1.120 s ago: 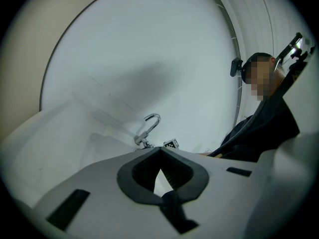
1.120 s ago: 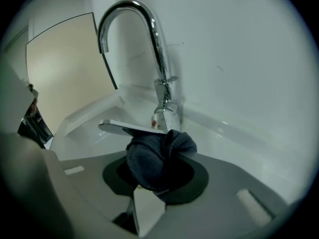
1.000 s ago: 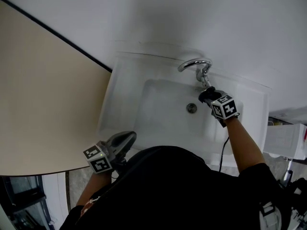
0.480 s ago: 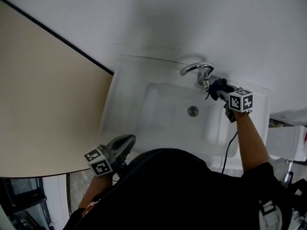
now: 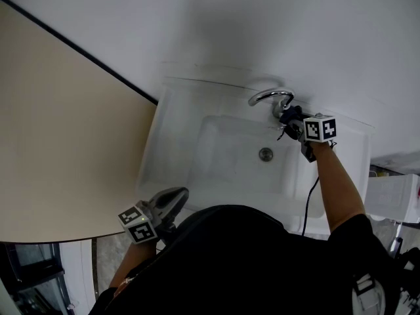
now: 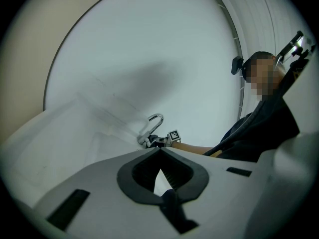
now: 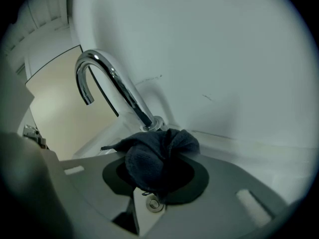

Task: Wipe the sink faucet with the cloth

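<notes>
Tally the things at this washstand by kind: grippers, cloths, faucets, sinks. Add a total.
Grippers: 2, the left gripper and the right gripper
Cloths: 1, the dark cloth in the right gripper's jaws
Faucets: 1, the chrome faucet
Sinks: 1, the white sink
Total: 5

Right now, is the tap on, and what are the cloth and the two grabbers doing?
faucet: off, no water running.
cloth: bunched up, by the faucet's base.
right gripper: jaws shut on the cloth.
left gripper: jaws shut, empty, near the sink's front edge.
sink: no water pooled that I can see.
</notes>
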Tool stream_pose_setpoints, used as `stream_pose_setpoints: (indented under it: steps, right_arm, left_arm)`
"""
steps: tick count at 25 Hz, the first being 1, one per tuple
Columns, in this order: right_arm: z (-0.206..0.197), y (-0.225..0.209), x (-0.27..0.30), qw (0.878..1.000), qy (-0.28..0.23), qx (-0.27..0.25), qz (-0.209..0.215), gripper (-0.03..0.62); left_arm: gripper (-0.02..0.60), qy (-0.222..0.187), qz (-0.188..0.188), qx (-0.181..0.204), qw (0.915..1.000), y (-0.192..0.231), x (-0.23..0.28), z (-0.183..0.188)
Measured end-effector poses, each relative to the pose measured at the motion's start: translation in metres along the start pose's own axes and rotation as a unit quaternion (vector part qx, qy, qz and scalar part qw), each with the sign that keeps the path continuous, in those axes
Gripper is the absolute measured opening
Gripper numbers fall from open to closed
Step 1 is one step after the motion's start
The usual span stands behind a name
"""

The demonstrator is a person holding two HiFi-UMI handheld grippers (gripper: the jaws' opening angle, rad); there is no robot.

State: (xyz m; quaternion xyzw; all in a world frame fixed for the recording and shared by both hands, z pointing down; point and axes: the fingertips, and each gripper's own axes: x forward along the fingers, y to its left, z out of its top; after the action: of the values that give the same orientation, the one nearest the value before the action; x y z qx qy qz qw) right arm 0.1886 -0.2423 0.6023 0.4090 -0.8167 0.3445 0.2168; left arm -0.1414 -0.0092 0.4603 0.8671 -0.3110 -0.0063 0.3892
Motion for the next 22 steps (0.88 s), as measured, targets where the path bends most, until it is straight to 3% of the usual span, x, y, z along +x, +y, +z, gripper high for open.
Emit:
stream_pose_setpoints:
  steps: [7,10,12,17,22]
  right_arm:
    - [0.000,-0.007,-0.007,0.998,-0.031,0.057,0.005,0.101]
    - [-0.008,-0.027,-0.011,0.997,-0.024,0.058,-0.038,0.098]
    - [-0.015,-0.041,-0.010,0.997,-0.002,0.033,-0.073,0.098]
    - [0.006,-0.047,0.016,0.986,0.048,-0.099,-0.125,0.097]
    - [0.013,-0.054,0.029,0.973,0.082,-0.146,-0.158,0.091]
  left_arm:
    - [0.000,-0.006,0.007,0.001,1.0000,0.002,-0.008,0.000]
    - [-0.001,-0.007,0.010,0.001,0.9999,0.004,-0.010,0.000]
    - [0.000,-0.006,0.011,-0.001,0.9999,0.005,-0.012,-0.001]
    - [0.000,0.007,0.007,0.000,1.0000,0.002,-0.008,-0.004]
    - [0.000,0.009,0.011,0.006,0.9999,-0.003,-0.005,-0.007]
